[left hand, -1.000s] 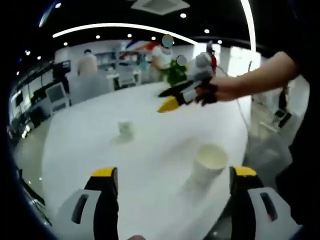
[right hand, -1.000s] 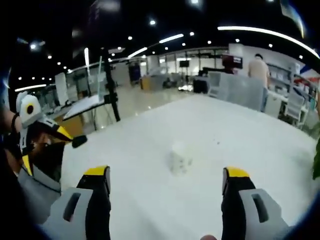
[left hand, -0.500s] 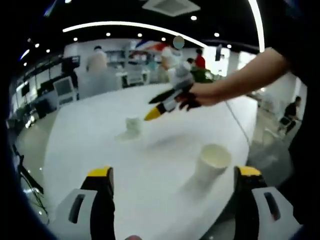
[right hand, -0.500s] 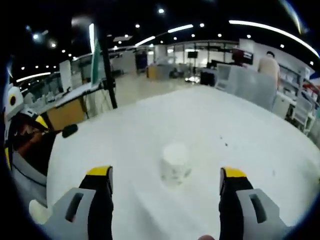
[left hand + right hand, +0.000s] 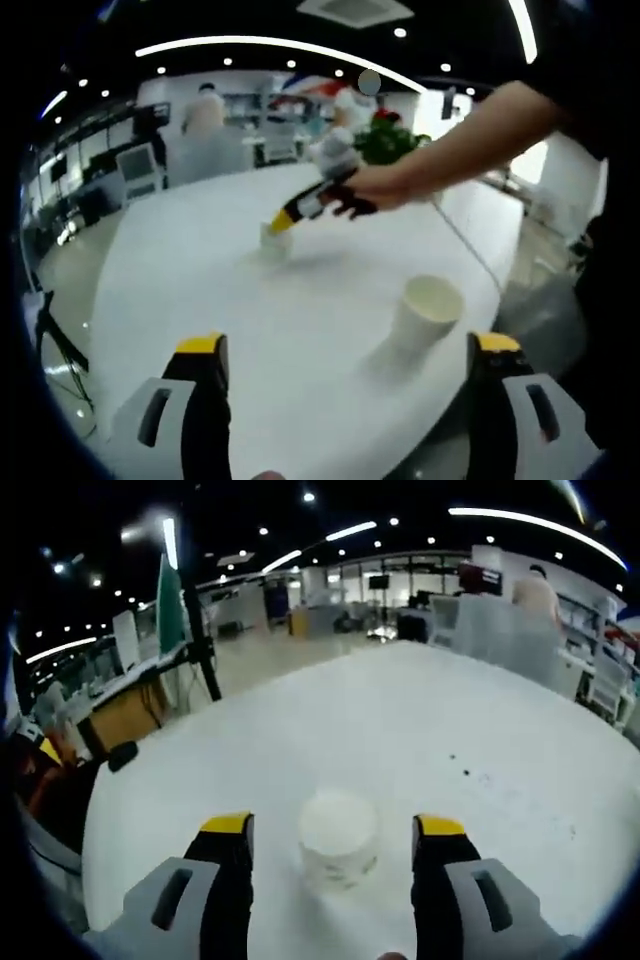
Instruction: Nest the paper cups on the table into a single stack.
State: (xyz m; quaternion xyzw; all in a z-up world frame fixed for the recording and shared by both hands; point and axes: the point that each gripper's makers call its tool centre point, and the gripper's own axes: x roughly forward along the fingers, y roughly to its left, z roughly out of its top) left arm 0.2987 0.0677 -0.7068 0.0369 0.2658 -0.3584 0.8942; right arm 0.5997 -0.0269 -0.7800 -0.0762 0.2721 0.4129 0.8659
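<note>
Two yellow-tipped grippers work over a round white tabletop (image 5: pixel 200 300). Right gripper (image 5: pixel 333 830), jaws spread, straddles a small white paper cup (image 5: pixel 338 837) mid-table, untouched. Left gripper (image 5: pixel 345 350), jaws spread, faces a taller white paper cup (image 5: pixel 425 317) near the edge. Open-plan office behind.

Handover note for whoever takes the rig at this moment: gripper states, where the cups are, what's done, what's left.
Right gripper: open, jaws either side of the far paper cup, which stands upright on the white table; not yet closed on it.
Left gripper: open, empty, hanging over the table's near edge.
Near paper cup: upright, empty, ahead of the left gripper's right jaw, near the table edge.
Done: nothing nested; the two cups stand well apart.
Left: probably close on the far cup, lift it, carry it over and nest it with the near cup.
</note>
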